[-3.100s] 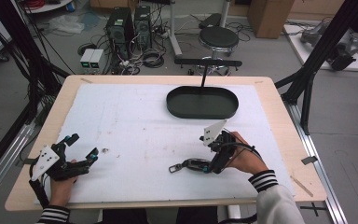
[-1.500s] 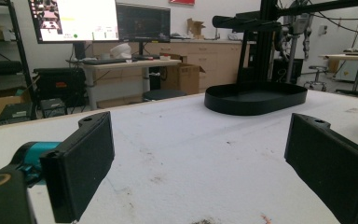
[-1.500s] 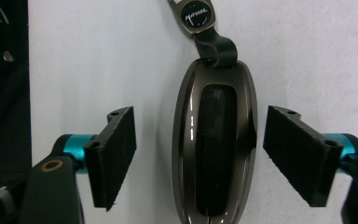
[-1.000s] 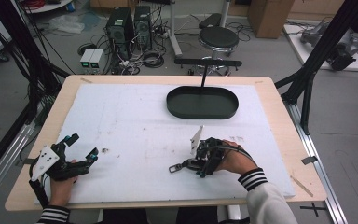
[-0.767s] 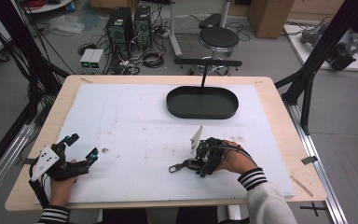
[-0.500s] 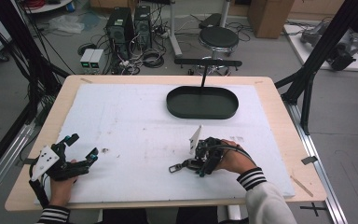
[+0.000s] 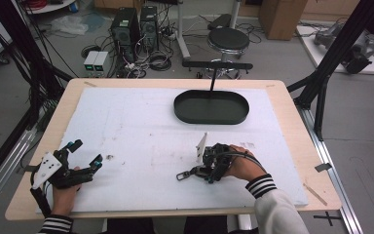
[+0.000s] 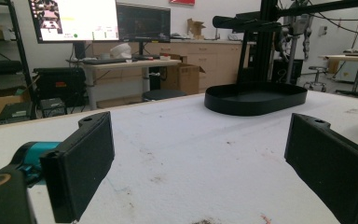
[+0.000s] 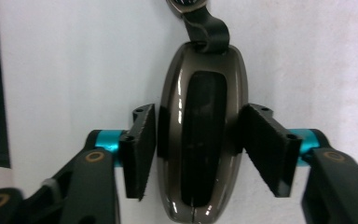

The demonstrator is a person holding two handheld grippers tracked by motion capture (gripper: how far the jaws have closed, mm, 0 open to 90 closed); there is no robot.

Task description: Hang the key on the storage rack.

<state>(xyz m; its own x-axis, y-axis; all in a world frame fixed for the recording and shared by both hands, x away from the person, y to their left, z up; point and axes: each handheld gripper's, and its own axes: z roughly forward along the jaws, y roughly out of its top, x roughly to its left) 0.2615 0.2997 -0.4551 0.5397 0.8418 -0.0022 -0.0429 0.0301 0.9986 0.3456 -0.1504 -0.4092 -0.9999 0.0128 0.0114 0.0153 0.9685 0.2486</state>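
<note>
The right gripper point(image 7: 209, 171) lies low over the white sheet point(image 7: 141, 131) near the table's front edge, held in the person's right hand point(image 7: 241, 163); in the right gripper view its two black jaws stand on either side of a glossy dark oval fob point(image 9: 200, 133), pressed against its flanks, so the gripper grasps the fob; a dark metal loop point(image 9: 205, 28) runs off the fob's far end, and in the high view this shows as a small clasp point(image 7: 182, 174) lying on the sheet to the left of the gripper; a grey three-cornered plate point(image 7: 202, 146) stands up on the gripper's top.

The left gripper point(image 7: 85, 156) rests at the table's front left corner in the left hand point(image 7: 65, 192); its jaws stand wide apart with nothing between them, as the left gripper view shows, and bare sheet lies ahead of them.

A black oval tray point(image 7: 212, 107) sits toward the far side of the sheet, well apart from both grippers; a black post with a crossbar point(image 7: 217, 65) rises just behind it; nothing lies between the tray and either gripper.

The sheet is white, rough and flecked with small dark marks; it covers most of a pale wooden tabletop point(image 7: 292, 117); black frame struts point(image 7: 336, 53) flank the table.

Beyond it the grey floor holds a round stool point(image 7: 229, 39), computer towers point(image 7: 136, 24) and tangled cables; the left gripper view shows monitors point(image 8: 100, 21) on a desk, wooden cabinets and cardboard boxes.
</note>
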